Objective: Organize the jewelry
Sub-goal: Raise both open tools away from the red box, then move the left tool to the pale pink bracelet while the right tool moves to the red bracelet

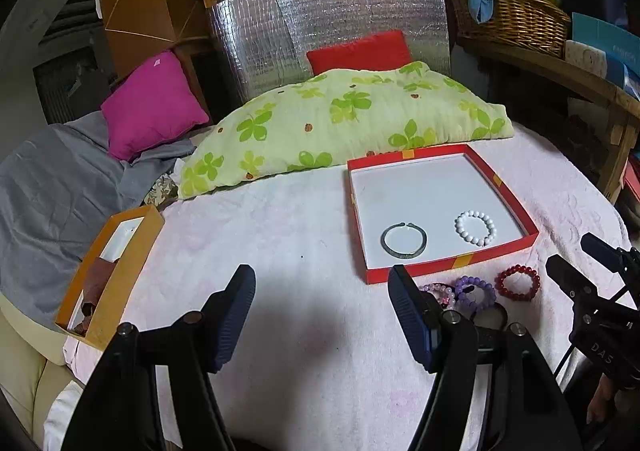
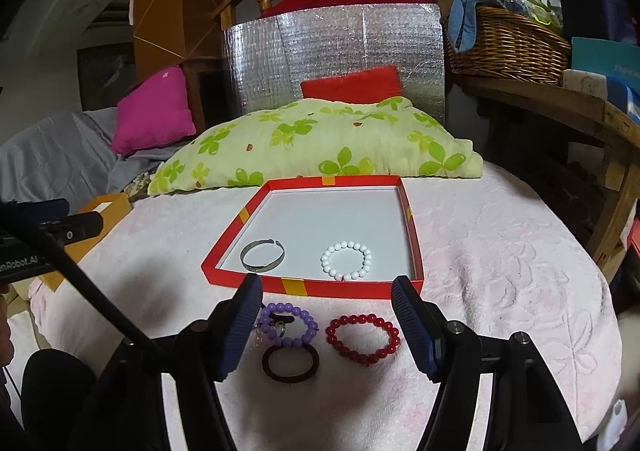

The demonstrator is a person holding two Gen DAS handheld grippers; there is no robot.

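Observation:
A red tray [image 2: 352, 289] with a white floor lies on the pink bedspread; it also shows in the left wrist view [image 1: 440, 265]. Inside lie a silver bangle [image 2: 263, 255] [image 1: 404, 241] and a white bead bracelet [image 2: 346, 255] [image 1: 475, 228]. In front of the tray lie a purple bead bracelet [image 2: 306, 321] [image 1: 476, 290], a red bead bracelet [image 2: 363, 338] [image 1: 517, 282], a dark hair tie [image 2: 291, 362] and a pale pink bracelet [image 1: 440, 291]. My right gripper [image 2: 326, 295] is open above these loose pieces. My left gripper [image 1: 322, 283] is open and empty, left of them.
An orange box [image 1: 108, 275] sits at the bed's left edge. A green clover pillow [image 2: 312, 143] lies behind the tray, with a magenta cushion [image 2: 154, 109] and grey cloth at left. A wooden shelf with a wicker basket [image 2: 508, 47] stands at right.

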